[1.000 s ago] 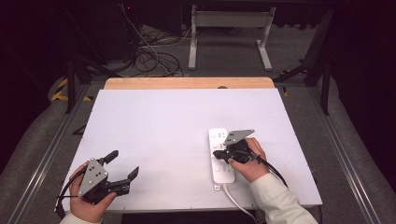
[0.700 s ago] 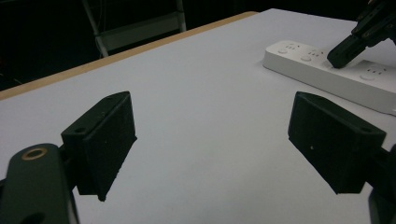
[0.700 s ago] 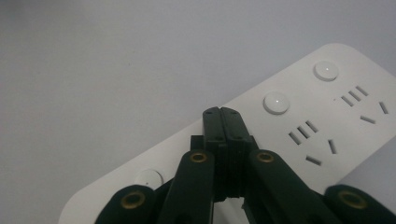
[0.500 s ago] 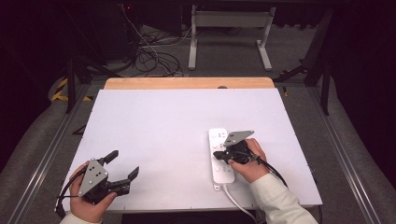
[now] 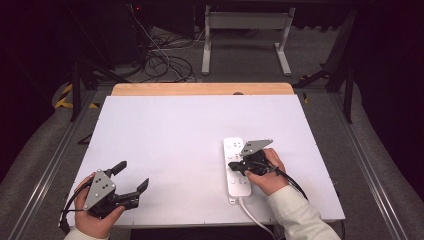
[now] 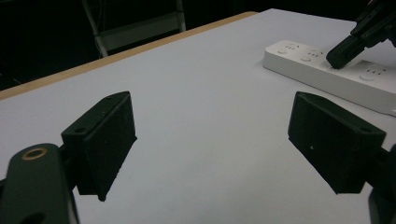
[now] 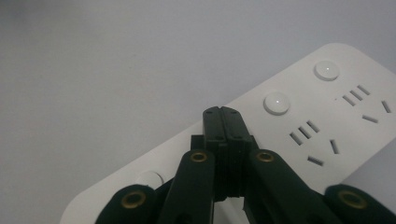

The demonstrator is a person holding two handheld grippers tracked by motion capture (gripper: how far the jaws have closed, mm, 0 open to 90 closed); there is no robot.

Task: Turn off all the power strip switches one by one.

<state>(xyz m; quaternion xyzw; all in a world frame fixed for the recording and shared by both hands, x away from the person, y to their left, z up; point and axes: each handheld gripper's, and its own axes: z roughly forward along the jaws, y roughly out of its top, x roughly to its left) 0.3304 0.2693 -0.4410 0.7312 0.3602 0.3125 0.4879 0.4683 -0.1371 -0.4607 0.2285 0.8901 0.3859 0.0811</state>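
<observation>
Jaws pressed together, the right tool (image 5: pixel 240 162) pokes the white power strip (image 5: pixel 236 172) at lower right of the surface (image 5: pixel 175 135), maybe pressing a button. The left tool (image 5: pixel 131 183) waits wide, holding nothing.

No readable text, labels, brand names, numbers or signs appear anywhere. The white power strip (image 7: pixel 299 121), in the lower right of the right gripper view, carries plain unmarked round buttons and bare socket slots.

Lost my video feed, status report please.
Right gripper jaws shut, tip on the white power strip, beside a round button. Left gripper open, holding nothing, near table corner. White tabletop bare between them.
</observation>
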